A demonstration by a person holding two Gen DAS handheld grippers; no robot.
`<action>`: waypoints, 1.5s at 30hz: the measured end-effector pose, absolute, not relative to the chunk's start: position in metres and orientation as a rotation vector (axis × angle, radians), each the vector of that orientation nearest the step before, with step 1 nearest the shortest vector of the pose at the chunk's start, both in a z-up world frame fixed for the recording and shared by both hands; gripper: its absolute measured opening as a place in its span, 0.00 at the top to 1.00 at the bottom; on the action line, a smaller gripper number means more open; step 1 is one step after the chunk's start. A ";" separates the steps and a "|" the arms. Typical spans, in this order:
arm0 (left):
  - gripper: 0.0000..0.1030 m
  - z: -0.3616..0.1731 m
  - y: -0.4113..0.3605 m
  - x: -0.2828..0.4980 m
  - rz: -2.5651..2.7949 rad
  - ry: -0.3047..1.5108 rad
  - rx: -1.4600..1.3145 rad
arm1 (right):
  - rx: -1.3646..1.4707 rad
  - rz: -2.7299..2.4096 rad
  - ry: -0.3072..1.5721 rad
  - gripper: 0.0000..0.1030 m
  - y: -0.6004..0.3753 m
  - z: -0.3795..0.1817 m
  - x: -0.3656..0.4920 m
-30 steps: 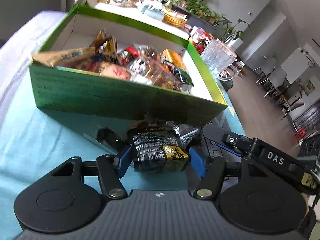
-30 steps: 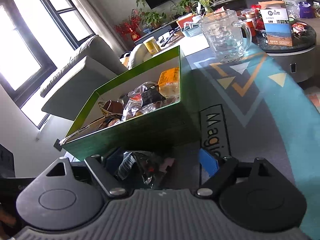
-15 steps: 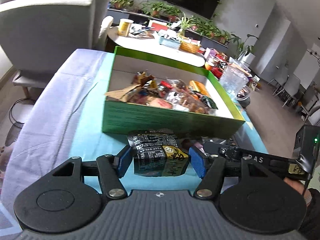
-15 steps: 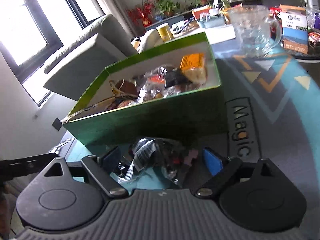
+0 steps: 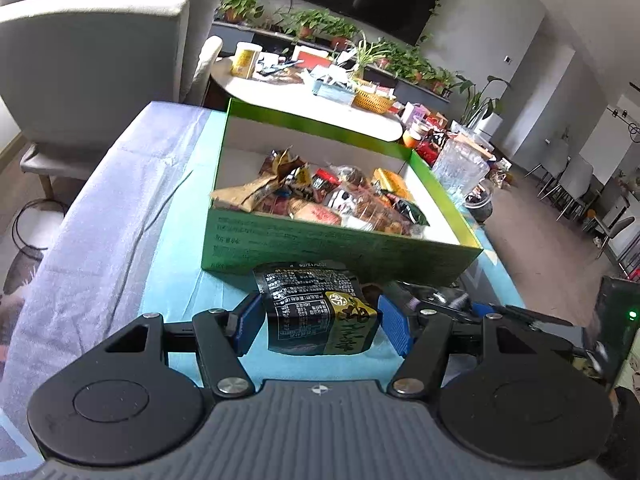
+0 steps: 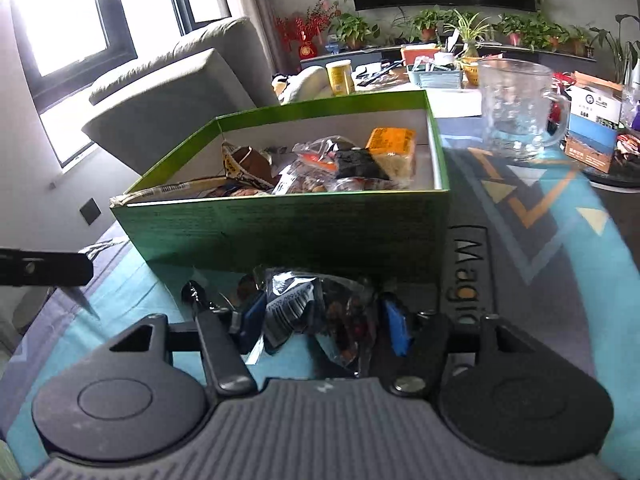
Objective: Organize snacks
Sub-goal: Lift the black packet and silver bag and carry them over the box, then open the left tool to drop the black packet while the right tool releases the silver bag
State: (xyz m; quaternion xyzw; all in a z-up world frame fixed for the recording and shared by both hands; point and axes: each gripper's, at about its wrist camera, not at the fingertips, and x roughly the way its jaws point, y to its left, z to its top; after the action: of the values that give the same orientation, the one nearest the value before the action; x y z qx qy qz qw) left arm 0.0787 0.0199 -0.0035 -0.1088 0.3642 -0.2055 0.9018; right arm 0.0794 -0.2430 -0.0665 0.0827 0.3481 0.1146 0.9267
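On a teal tablecloth (image 5: 188, 304) in a living room, the left gripper (image 5: 320, 320) clamps a black snack packet (image 5: 316, 312) just before the green box (image 5: 320, 240) of snacks; the right gripper (image 6: 320, 320) pinches a clear crinkled wrapper (image 6: 320, 312) there too, a glass mug (image 6: 516, 112) beyond the box.

The box (image 5: 320, 240) is bright green outside with fine dark print on its near wall, plain white inside. At six o'clock from it the packet (image 5: 316, 312) is black with white lettering and a yellow-olive panel — blue pads (image 5: 394, 330) flank it. The cloth (image 5: 192, 292) is turquoise, lavender at nine o'clock. From the right wrist, the mat (image 6: 532, 216) shows grey with orange and cream triangles — the clear wrapper (image 6: 316, 312) glints over dark contents.
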 end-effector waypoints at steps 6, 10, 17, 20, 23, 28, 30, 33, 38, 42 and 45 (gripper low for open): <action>0.42 0.012 0.011 0.079 -0.461 0.700 -0.201 | 0.198 0.240 0.633 0.64 -0.250 -0.045 0.058; 0.42 0.023 0.004 0.082 -0.474 0.662 -0.183 | 0.194 0.250 0.581 0.64 -0.248 -0.030 0.055; 0.42 0.039 -0.002 0.099 -0.451 0.598 -0.148 | 0.181 0.250 0.514 0.64 -0.248 -0.015 0.067; 0.42 0.044 -0.006 0.112 -0.445 0.575 -0.137 | 0.177 0.247 0.496 0.64 -0.248 -0.011 0.072; 0.42 0.046 -0.010 0.125 -0.449 0.564 -0.131 | 0.175 0.243 0.477 0.64 -0.250 -0.008 0.076; 0.42 0.045 -0.018 0.150 -0.437 0.558 -0.113 | 0.183 0.230 0.460 0.64 -0.253 -0.005 0.083; 0.42 0.044 -0.019 0.162 -0.417 0.552 -0.118 | 0.189 0.226 0.458 0.64 -0.255 -0.006 0.086; 0.42 0.044 -0.021 0.179 -0.365 0.504 -0.105 | 0.193 0.225 0.471 0.64 -0.256 -0.008 0.090; 0.40 0.033 -0.027 0.215 -0.284 0.523 -0.050 | 0.197 0.230 0.494 0.64 -0.254 -0.014 0.095; 0.40 0.023 -0.023 0.214 -0.307 0.561 -0.083 | 0.201 0.227 0.506 0.64 -0.255 -0.018 0.096; 0.39 0.020 -0.019 0.205 -0.308 0.563 -0.080 | 0.207 0.220 0.509 0.64 -0.255 -0.018 0.100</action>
State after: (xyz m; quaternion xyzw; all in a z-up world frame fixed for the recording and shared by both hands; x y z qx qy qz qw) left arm 0.2048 -0.0191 0.0205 -0.0393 0.2768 -0.1515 0.9481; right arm 0.0998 -0.2555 -0.0180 0.1021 0.2510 0.1085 0.9565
